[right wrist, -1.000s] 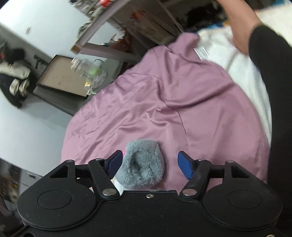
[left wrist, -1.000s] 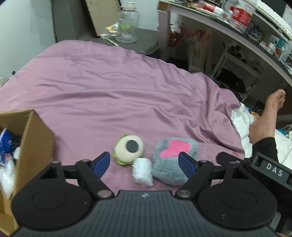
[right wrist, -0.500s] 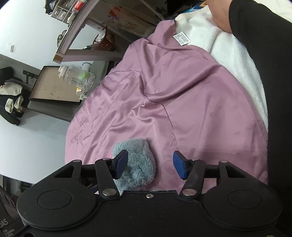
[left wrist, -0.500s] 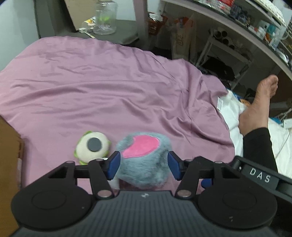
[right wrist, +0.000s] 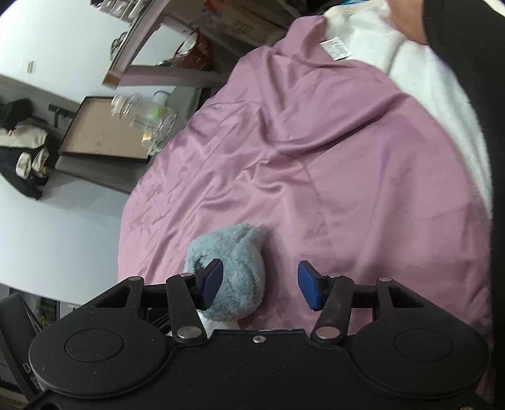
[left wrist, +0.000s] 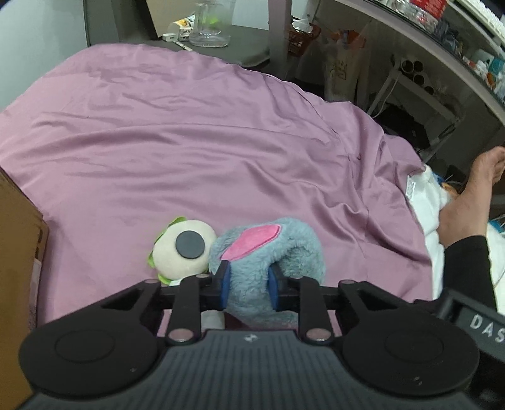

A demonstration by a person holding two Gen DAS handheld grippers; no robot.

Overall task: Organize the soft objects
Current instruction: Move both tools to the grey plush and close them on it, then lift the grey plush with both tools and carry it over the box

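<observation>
Soft items in view, left wrist camera: three. One grey plush toy (left wrist: 268, 249), shaggy pile, rounded and folded over, with one flat pink felt patch on top. One cream plush eyeball (left wrist: 184, 249), ball-shaped, smooth short nap, one dark grey disc as a pupil and green frill at its edges. One small white soft item (left wrist: 212, 319), mostly hidden behind the gripper body; kind cannot be told. All lie low in the frame, centre, on one mauve satin sheet (left wrist: 195, 151), glossy and creased.

Left gripper (left wrist: 247, 285): two blue pads pressed into the grey plush toy from either side, fur bulging around them. The plush eyeball touches the toy's left flank.

Right gripper (right wrist: 261, 285): jaws spread, nothing between the pads. In the right wrist view the grey plush toy (right wrist: 232, 271) sits lower centre, against the left blue pad (right wrist: 212, 280) and clear of the right one.

One cardboard box (left wrist: 17, 252), matte brown, fills the left edge of the left wrist view. One clear glass jar (left wrist: 212, 23) stands at top centre on a dark table. One bare foot (left wrist: 467, 202) with a black sleeve-like cuff sits at the right edge, resting on white fleecy fabric (left wrist: 426, 202).
</observation>
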